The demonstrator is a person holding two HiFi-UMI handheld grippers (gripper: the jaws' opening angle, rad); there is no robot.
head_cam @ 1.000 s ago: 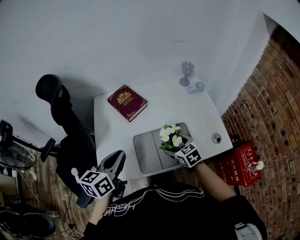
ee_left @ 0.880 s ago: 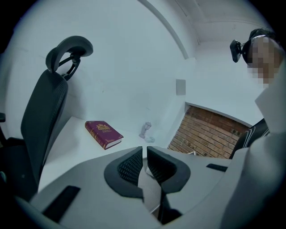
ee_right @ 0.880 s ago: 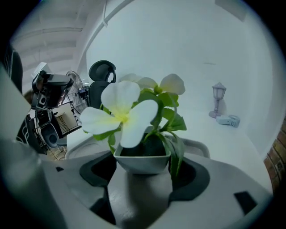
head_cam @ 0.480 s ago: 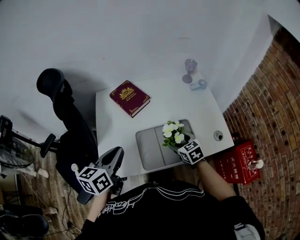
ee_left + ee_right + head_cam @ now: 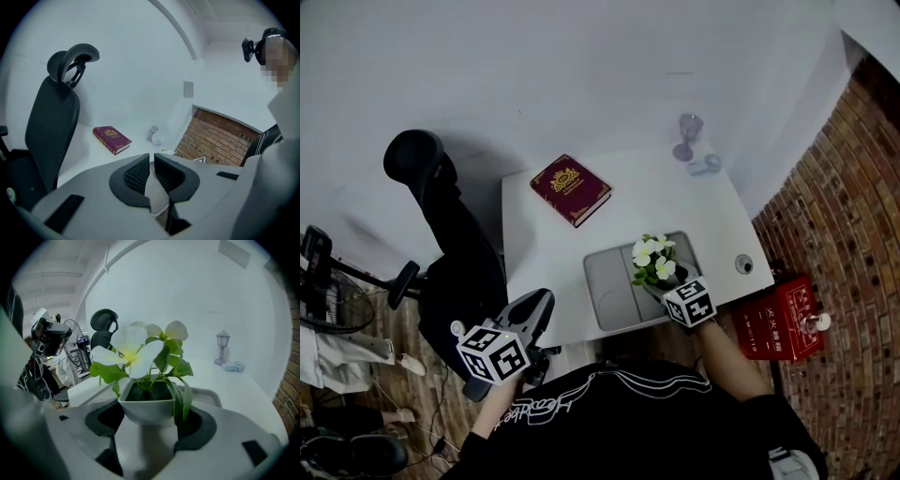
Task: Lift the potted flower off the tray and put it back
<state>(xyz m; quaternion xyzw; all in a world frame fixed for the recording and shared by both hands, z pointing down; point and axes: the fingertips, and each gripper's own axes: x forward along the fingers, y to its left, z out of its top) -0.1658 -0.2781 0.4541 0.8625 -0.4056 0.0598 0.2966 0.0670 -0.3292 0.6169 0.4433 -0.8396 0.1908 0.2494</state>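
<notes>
The potted flower (image 5: 654, 262), white blooms and green leaves in a small white square pot (image 5: 147, 404), stands in the right half of the grey tray (image 5: 611, 286). My right gripper (image 5: 659, 284) reaches in from the tray's near edge. Its jaws sit on both sides of the pot, shut on it, and in the right gripper view the right gripper (image 5: 150, 420) has the pot filling the gap. My left gripper (image 5: 534, 307) hangs off the table's near left corner, beside the chair. In its own view the left gripper (image 5: 152, 165) is shut on nothing.
A dark red book (image 5: 571, 190) lies at the back left of the white table (image 5: 544, 253). A purple lamp ornament (image 5: 688, 134) stands at the far right corner. A black office chair (image 5: 441, 234) is left of the table, a red box (image 5: 773, 319) by the brick wall at the right.
The right gripper stays at the pot, which keeps its place in the tray. The left gripper has drifted slightly towards the table. The head view itself has shifted a little.
</notes>
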